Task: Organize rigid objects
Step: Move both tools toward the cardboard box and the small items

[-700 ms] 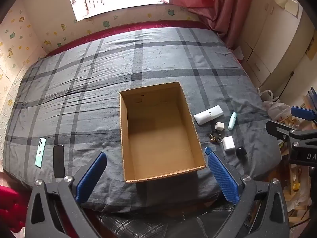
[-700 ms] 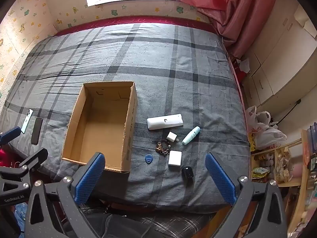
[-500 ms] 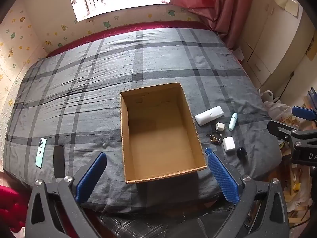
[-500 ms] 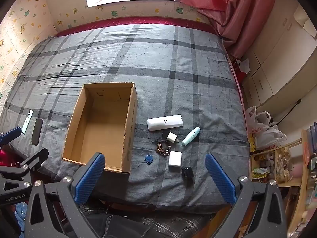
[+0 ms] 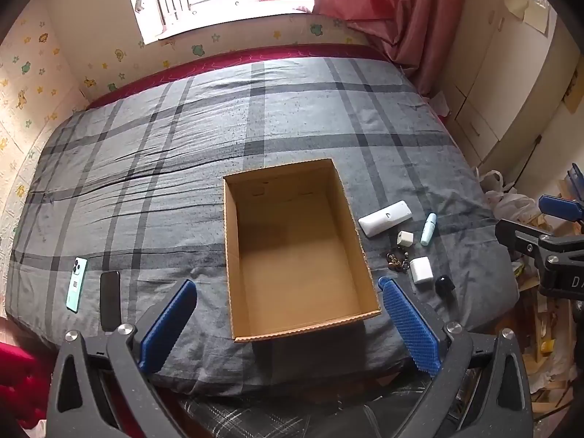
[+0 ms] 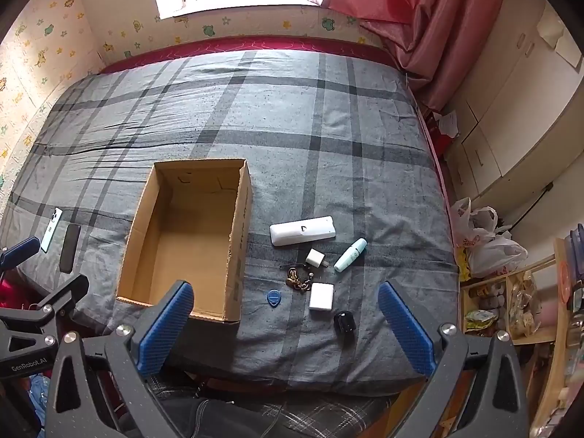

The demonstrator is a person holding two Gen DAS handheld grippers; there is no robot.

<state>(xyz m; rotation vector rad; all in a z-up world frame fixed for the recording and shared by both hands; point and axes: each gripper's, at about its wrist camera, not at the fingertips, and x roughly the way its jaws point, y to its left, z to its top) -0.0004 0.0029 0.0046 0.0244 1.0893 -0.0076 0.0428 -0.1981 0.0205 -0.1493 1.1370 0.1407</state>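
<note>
An empty cardboard box (image 5: pixel 339 197) (image 6: pixel 239 226) lies open on the grey plaid bed. Right of it sit a white remote (image 6: pixel 302 230) (image 5: pixel 385 218), a small white plug (image 6: pixel 316 257), a mint tube (image 6: pixel 350 254), a keychain (image 6: pixel 297 280), a blue tag (image 6: pixel 273 298), a white case (image 6: pixel 321 296) and a black round object (image 6: pixel 344 322). Left of the box lie a mint phone (image 5: pixel 76 284) and a black phone (image 5: pixel 110 300). My left gripper (image 5: pixel 286 288) hovers open above the box's near edge. My right gripper (image 6: pixel 286 290) hovers open above the small objects, holding nothing.
The bed's near edge (image 6: pixel 292 379) runs just past my fingertips. A red curtain (image 6: pixel 419 18) and white cabinets (image 6: pixel 511 116) stand at the right. Plastic bags (image 6: pixel 485 241) and a cluttered shelf (image 6: pixel 511 303) sit by the bed's right side.
</note>
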